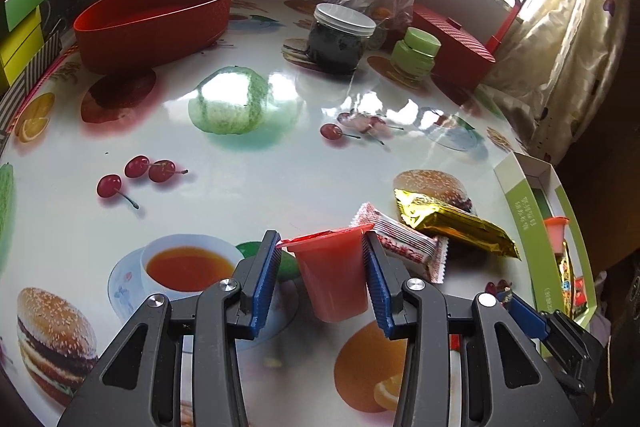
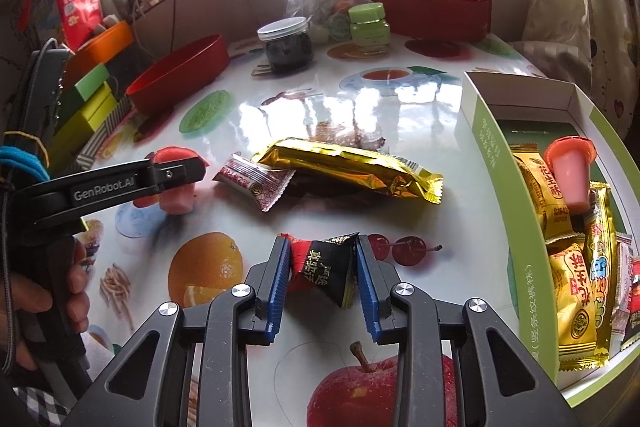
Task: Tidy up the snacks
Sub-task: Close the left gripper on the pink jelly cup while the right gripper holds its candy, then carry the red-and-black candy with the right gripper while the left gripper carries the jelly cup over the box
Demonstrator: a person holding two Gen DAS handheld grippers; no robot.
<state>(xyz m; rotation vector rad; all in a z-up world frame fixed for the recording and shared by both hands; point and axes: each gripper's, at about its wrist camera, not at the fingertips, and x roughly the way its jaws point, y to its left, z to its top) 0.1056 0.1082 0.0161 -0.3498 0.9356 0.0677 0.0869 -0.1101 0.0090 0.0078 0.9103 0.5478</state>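
Both my tools grab a snack for the box.

I am at the pick-up step. My left tool (image 1: 322,243) is clamped on the red jelly cup (image 1: 334,273), which sits between its blue pads, low over the worktop (image 1: 240,155). My right tool (image 2: 322,247) is squeezed on a small black and red packet (image 2: 324,269), and its jaws are only a little way apart. Just ahead of the right tool lie the gold bar (image 2: 348,167) and a red and white candy (image 2: 254,185). The green box (image 2: 516,227) is to its right, already holding some snacks. Next I think I must lift both snacks, carry them over the box wall and let go gently, so the cup does not tip.
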